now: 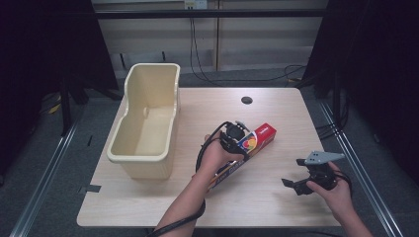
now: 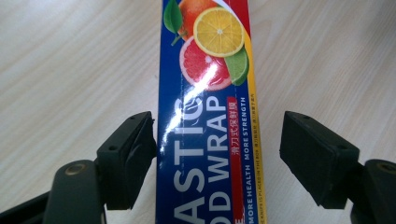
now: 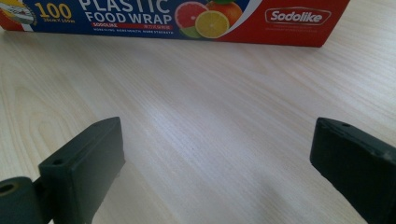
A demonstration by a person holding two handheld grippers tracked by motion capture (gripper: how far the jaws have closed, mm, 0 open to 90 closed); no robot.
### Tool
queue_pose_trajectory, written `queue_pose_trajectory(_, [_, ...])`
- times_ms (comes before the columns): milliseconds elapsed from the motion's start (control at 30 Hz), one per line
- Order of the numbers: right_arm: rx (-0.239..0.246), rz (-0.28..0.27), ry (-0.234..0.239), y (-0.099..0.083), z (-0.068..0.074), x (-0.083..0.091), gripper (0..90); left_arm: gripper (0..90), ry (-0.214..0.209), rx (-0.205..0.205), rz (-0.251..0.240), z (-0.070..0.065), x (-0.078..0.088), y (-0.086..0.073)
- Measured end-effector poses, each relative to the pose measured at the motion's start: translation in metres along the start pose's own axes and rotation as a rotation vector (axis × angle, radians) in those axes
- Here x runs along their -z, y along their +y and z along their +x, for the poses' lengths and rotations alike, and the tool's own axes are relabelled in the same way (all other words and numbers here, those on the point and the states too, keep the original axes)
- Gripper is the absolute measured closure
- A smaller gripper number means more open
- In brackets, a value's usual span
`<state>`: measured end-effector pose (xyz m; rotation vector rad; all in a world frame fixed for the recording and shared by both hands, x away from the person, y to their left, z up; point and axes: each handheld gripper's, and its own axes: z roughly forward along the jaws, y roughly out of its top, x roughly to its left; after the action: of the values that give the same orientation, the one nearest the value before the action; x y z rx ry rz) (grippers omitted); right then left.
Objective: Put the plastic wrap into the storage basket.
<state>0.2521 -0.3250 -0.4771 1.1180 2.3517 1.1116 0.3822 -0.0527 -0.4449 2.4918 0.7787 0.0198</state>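
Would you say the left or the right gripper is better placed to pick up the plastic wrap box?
Left. The left gripper already straddles the plastic wrap box, jaws open on either side. The right gripper is open over bare table, apart from it.

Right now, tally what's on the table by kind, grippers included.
Cream plastic tub: 1
Plastic food wrap box: 1
Handheld grippers: 2 (left gripper open with jaws either side of the box, right gripper open over bare table)
Total: 4
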Motion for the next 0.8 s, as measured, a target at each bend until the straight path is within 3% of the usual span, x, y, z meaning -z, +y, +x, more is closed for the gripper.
queue_pose_trajectory(133, [0.001,0.0,0.0,0.0,0.0,0.0,2.7,27.0,0.001,0.014,0.027,0.002,-0.008,0.001])
queue_pose_trajectory(333, [0.002,0.001,-0.001,0.0,0.0,0.0,2.7,30.5,0.007,0.001,0.072,0.002,-0.013,0.005])
queue_pose_trajectory(467, [0.002,0.0,-0.002,0.0,0.0,0.0,2.7,32.1,0.004,0.01,0.08,0.004,-0.014,0.007])
queue_pose_trajectory(600, [0.004,0.002,-0.003,0.0,0.0,0.0,2.8,30.5,-0.002,0.046,0.072,0.003,-0.017,0.008])
queue_pose_trajectory(800, [0.008,0.002,0.001,0.0,0.0,0.0,2.9,31.3,0.002,0.04,0.101,0.003,-0.021,0.009])
